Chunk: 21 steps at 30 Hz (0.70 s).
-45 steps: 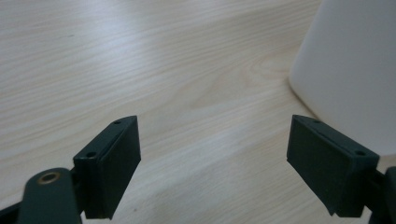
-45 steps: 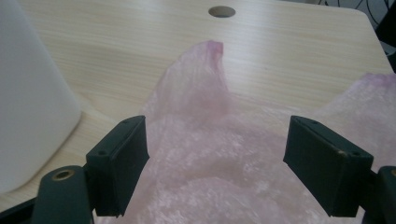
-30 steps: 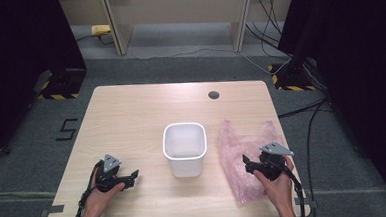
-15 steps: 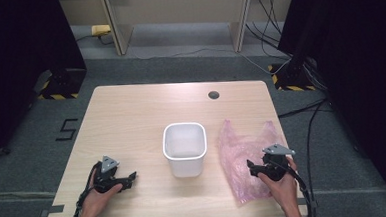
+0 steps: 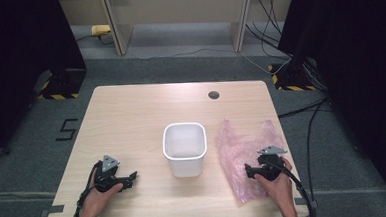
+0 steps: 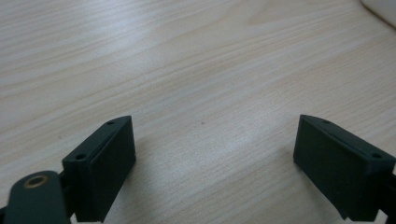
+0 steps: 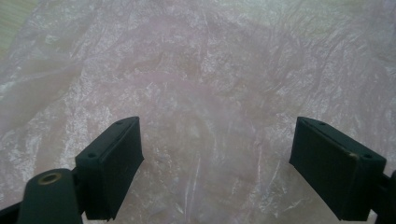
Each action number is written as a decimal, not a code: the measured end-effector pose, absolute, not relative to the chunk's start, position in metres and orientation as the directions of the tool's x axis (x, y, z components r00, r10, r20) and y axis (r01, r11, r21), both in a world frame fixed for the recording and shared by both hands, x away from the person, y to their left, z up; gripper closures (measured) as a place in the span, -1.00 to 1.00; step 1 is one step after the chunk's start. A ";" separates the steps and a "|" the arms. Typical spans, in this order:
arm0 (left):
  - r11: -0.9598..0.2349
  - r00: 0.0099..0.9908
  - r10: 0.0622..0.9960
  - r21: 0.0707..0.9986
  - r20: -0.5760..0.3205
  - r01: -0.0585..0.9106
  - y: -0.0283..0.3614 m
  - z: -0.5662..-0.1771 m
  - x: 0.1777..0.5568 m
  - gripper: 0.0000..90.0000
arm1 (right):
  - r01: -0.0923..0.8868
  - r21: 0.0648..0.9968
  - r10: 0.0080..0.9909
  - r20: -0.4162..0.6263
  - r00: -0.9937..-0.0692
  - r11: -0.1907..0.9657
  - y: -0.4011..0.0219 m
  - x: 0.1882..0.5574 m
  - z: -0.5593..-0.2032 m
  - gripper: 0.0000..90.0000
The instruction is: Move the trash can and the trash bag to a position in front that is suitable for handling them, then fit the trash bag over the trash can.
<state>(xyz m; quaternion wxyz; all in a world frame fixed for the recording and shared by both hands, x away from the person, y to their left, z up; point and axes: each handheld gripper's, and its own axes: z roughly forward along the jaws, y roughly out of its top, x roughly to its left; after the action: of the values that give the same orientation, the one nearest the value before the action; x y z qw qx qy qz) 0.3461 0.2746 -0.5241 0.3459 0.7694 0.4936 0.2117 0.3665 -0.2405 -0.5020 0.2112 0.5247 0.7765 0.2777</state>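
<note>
Pink plastic bag (image 5: 243, 153) flat on wooden table (image 5: 131, 116), right of white bin (image 5: 184, 148), beneath right gripper (image 7: 215, 163), jaws apart; left gripper (image 6: 212, 163) over bare wood, jaws apart.

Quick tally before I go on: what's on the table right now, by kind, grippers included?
White bin: 1, upright at the table's middle.
Pink plastic bag: 1, lying flat to the bin's right.
Grippers: 2, both open: left gripper over bare wood, right gripper over the bag.
Total: 4.
</note>
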 end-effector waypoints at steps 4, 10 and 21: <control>-0.273 0.423 0.906 0.741 -0.016 0.613 0.274 -0.524 0.346 -0.74 | 0.694 0.658 0.933 -0.032 -0.360 0.291 -0.239 0.370 -0.503 -0.63; -0.274 0.423 0.906 0.741 -0.016 0.613 0.274 -0.524 0.346 -0.74 | 0.699 0.651 0.926 -0.015 -0.378 0.296 -0.233 0.378 -0.507 -0.65; -0.274 0.423 0.906 0.741 -0.016 0.613 0.274 -0.524 0.346 -0.74 | 0.656 0.686 0.896 0.012 -0.443 0.315 -0.231 0.376 -0.504 0.72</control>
<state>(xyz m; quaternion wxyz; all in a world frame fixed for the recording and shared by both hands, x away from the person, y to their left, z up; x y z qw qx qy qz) 0.3463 0.2743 -0.5242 0.3459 0.7695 0.4934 0.2116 0.3763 -0.2310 -0.5042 0.1898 0.4922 0.7884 0.3163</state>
